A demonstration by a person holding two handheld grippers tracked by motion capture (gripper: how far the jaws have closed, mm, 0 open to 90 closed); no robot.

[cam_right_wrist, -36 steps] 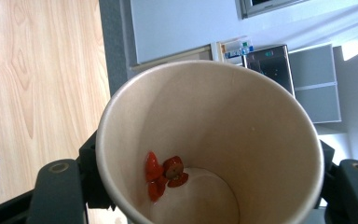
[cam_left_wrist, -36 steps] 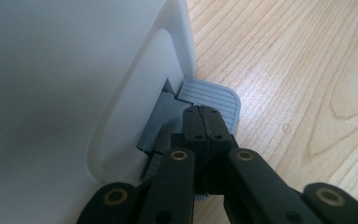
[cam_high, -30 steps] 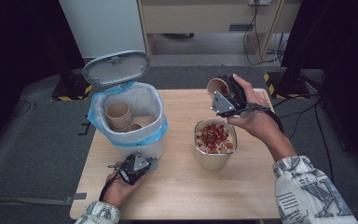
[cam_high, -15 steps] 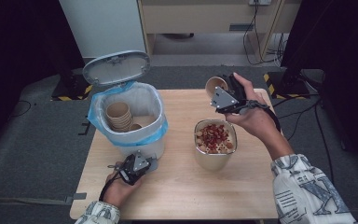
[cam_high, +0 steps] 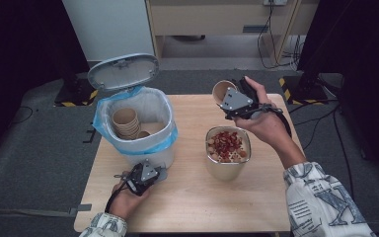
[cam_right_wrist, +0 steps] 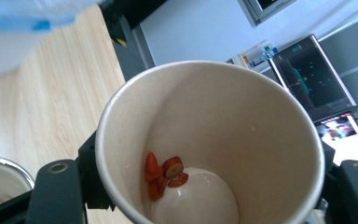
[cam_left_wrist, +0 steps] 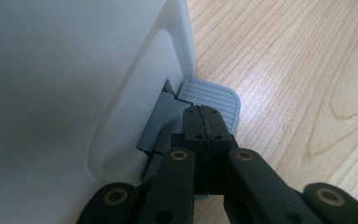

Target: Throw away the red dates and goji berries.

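A paper cup [cam_high: 221, 90] hangs tilted above the table's far side, between the white pedal bin [cam_high: 150, 111] and the steel pot [cam_high: 227, 165]. My right gripper [cam_high: 232, 98] is shut on it. In the right gripper view the cup [cam_right_wrist: 242, 121] sits between the jaws of my right gripper [cam_right_wrist: 205, 186], with a few red pieces [cam_right_wrist: 165, 175] at its bottom. My left gripper [cam_high: 159, 173] rests at the bin's foot. In the left gripper view my left gripper [cam_left_wrist: 204, 112] is shut, its tip down on the grey pedal [cam_left_wrist: 214, 93]. The bin's lid [cam_high: 123, 71] stands open.
A blue bag [cam_high: 103, 123] lines the bin, and a stack of paper cups [cam_high: 126, 121] stands inside. The steel pot is full of red pieces [cam_high: 226, 143]. The wooden table [cam_high: 187, 202] ends close behind both hands.
My right gripper has carried the cup slightly to the left, toward the bin. The left gripper has stayed on the pedal.
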